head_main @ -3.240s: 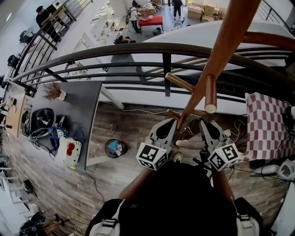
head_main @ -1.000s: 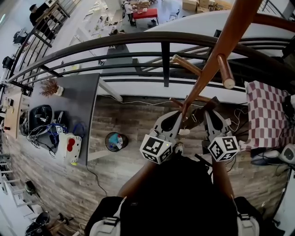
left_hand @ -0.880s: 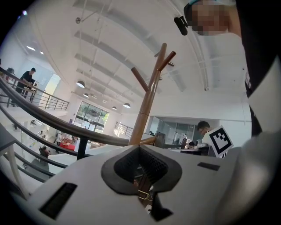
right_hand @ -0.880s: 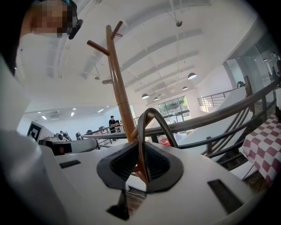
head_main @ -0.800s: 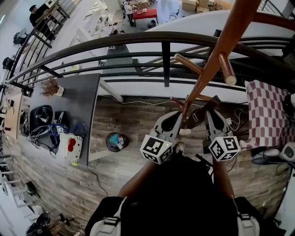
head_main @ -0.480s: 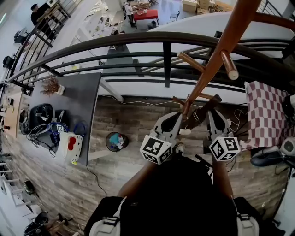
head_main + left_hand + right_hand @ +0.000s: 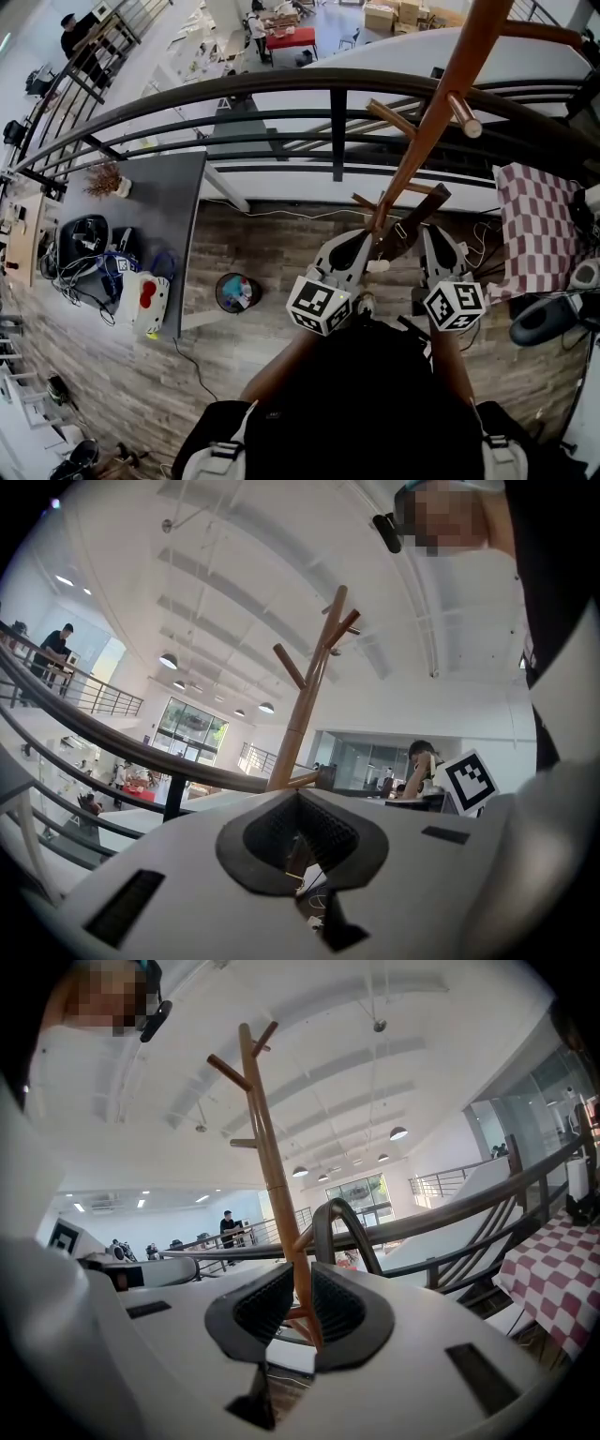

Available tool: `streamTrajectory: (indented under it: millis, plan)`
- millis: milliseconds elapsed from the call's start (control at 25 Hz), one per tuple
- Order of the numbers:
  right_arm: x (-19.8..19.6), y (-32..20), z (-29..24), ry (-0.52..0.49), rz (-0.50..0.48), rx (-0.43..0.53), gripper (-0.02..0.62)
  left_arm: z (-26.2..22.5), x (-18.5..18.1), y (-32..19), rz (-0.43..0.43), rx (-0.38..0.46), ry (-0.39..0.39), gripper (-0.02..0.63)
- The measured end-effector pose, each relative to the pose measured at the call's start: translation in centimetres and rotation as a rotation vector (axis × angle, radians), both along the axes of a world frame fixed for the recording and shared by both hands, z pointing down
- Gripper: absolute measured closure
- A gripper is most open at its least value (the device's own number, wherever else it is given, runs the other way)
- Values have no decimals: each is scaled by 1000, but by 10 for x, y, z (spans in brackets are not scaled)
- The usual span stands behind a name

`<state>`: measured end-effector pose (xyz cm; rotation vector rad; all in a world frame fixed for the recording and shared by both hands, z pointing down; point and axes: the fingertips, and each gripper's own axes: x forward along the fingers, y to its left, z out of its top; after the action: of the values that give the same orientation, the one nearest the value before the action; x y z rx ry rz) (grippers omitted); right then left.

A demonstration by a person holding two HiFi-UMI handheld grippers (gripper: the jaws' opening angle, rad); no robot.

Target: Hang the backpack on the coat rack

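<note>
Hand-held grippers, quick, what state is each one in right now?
Left hand-held gripper: closed, jaw tips together, nothing visible pinched.
Right hand-held gripper: open, narrow gap, coat rack pole showing through it.

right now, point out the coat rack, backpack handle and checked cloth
coat rack (image 7: pixel 424 141), head view, wooden pole
backpack handle (image 7: pixel 337 1207), right gripper view, top of the strap loop
checked cloth (image 7: pixel 530 225), head view, middle of fabric
</note>
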<state>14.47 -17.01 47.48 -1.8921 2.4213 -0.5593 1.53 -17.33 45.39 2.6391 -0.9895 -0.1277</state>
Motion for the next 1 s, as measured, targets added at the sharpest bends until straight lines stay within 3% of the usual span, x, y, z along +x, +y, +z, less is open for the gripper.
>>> streamTrajectory:
  millis: [400, 1000]
  plan:
    - [-14, 26, -6, 11, 62, 7, 565, -9, -19, 23, 18, 24, 9, 598]
    - [-55, 78, -2, 19, 69, -33, 580, -6, -46, 65, 59, 37, 6, 598]
